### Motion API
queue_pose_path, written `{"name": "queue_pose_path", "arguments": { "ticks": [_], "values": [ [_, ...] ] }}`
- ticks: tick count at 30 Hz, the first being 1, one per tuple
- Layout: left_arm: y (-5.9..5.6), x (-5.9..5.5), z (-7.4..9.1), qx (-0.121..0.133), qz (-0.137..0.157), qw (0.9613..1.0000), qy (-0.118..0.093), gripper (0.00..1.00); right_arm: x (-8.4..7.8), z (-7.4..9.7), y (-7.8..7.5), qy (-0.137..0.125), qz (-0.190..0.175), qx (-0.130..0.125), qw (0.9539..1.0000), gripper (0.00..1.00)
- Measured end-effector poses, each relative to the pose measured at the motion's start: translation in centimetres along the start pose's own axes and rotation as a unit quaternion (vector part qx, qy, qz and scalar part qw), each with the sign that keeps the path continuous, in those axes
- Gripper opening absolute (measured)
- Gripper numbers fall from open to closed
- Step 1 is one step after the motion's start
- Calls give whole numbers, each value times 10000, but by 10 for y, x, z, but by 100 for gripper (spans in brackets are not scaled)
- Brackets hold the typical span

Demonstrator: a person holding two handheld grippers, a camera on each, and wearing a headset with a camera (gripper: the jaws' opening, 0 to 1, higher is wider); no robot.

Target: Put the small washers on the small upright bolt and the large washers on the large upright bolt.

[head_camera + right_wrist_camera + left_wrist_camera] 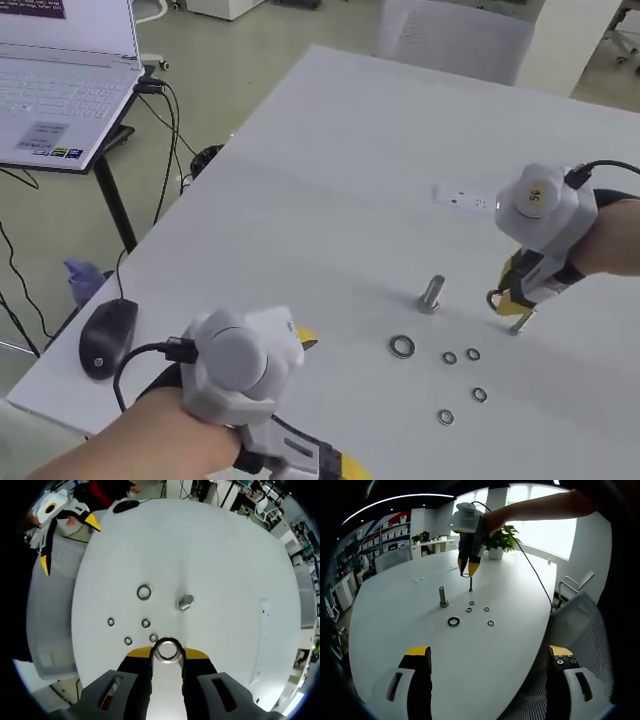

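One large washer point(167, 641) is clamped in the right gripper point(167, 652); the left gripper point(490, 652) is held wide open, released. Four small washers point(449, 357) are counted, plus a small bolt point(521, 322), and a loose washer point(392, 347) at 7 o'clock of the large bolt point(431, 295).

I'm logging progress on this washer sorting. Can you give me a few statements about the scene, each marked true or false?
1. The right gripper holds a large washer. True.
2. The left gripper is shut on a small washer. False: its jaws stand wide open and empty.
3. Four small washers lie loose on the table. True.
4. A washer already sits on the large bolt. False: the bolt is bare; a second large washer lies flat on the table near it.
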State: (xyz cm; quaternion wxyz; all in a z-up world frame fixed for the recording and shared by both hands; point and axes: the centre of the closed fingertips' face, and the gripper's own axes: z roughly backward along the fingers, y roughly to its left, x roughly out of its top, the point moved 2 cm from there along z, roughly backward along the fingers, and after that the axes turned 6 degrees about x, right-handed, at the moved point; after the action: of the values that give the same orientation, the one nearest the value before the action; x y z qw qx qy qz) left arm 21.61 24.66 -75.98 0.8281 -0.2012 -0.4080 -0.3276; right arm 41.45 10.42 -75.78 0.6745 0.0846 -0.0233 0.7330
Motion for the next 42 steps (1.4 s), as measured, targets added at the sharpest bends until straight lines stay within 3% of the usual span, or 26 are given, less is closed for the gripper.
{"name": "queue_pose_path", "arguments": {
  "ticks": [9,28,42],
  "values": [
    [4,0,1,35,32,10000,-1,94,11,-5,-15,32,132,-18,9999,21],
    [10,-4,4,37,112,9999,36,91,49,-19,-29,90,342,31,9994,21],
    [8,-9,7,38,148,9998,103,88,58,-31,-33,235,417,52,9988,21]
  ]
}}
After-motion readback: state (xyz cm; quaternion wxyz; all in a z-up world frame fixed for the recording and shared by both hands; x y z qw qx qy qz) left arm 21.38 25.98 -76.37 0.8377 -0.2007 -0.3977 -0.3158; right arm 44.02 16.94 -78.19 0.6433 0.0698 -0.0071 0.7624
